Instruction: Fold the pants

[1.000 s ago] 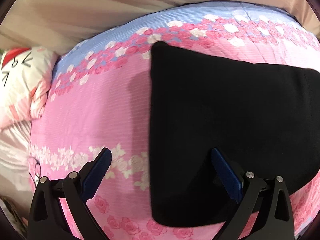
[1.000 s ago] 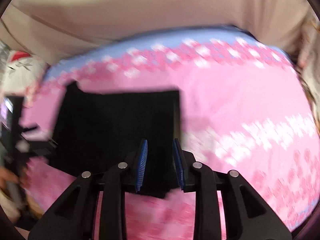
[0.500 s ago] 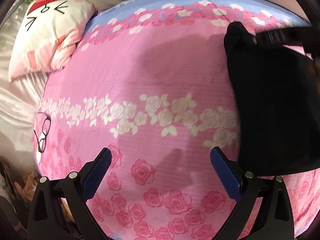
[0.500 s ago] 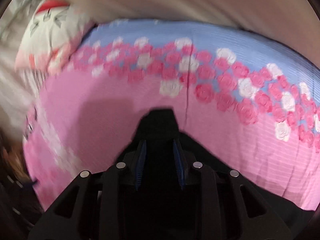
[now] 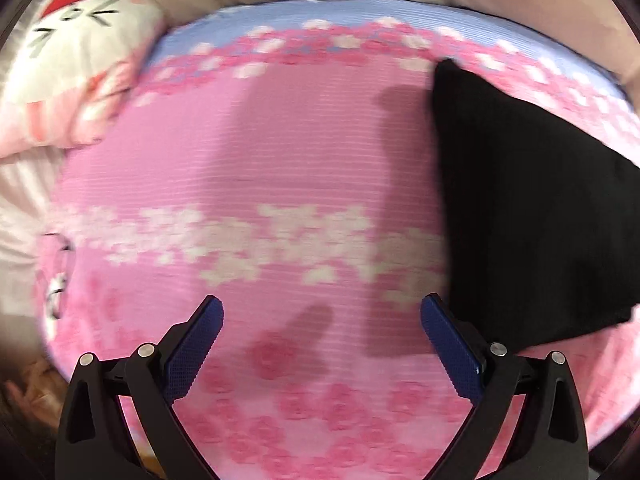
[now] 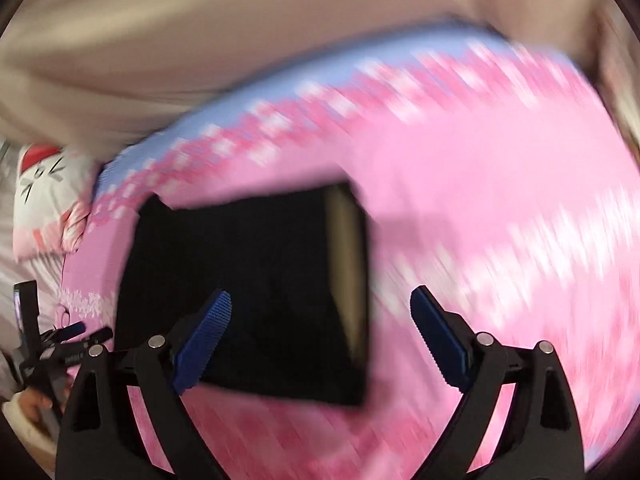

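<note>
Moved since a second ago: right gripper [image 6: 320,336], then pinched on the black pants [image 6: 248,292], has just spread wide with nothing between its jaws; the pants lie as a folded rectangle on the pink floral bedspread [image 6: 500,208]. Left gripper [image 5: 322,344]: wide apart, empty, now hovering over bare bedspread, pants at its right. Step judged: fold released; next calls for smoothing or a further fold.

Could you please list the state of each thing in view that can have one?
Pants: folded into a flat black rectangle, lying on the bedspread, held by neither gripper.
Left gripper: open, nothing between its jaws.
Right gripper: open, jaws just opened, apart from the pants.
Bedspread: spread flat.
Pillow: lying beside the bedspread.
</note>
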`<state>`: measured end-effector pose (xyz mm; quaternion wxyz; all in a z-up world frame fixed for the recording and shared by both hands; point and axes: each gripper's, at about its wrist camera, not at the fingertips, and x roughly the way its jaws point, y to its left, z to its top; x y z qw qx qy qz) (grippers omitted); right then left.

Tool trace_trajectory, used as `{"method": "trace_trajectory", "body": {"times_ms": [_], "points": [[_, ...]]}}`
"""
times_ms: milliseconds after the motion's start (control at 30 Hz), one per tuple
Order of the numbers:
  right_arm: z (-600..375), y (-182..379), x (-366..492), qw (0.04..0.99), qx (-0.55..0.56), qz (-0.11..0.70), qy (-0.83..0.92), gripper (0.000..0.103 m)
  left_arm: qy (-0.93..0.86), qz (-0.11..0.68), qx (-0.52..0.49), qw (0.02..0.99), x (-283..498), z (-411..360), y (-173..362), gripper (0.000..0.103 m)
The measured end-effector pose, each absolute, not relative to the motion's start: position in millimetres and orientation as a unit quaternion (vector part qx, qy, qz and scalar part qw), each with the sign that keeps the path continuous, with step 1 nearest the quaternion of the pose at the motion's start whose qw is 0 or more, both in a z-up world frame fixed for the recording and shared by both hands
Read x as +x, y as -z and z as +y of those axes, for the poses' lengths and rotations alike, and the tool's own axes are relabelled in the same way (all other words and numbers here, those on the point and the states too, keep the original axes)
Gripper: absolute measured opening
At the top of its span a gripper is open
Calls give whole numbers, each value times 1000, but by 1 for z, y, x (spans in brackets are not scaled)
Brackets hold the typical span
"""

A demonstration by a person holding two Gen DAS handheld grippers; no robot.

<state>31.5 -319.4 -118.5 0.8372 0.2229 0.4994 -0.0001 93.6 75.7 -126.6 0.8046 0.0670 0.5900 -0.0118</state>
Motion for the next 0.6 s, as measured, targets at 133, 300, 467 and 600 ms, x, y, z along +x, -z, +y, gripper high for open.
{"method": "trace_trajectory", "body": {"times_ms": [133,300,467,600], "points": [[-325,157,5,807,304,506,-9,90,32,603,77,793,96,51,145,98],[-301,153,5,837,273,475,-9,42,10,601,88,794,98,46,143,98],[-277,141,11,850,187,492,-11,28,-13,566,135,813,91,41,122,98],[-306,126,-4,850,247,463,-41,31,27,545,157,823,85,13,99,98]]}}
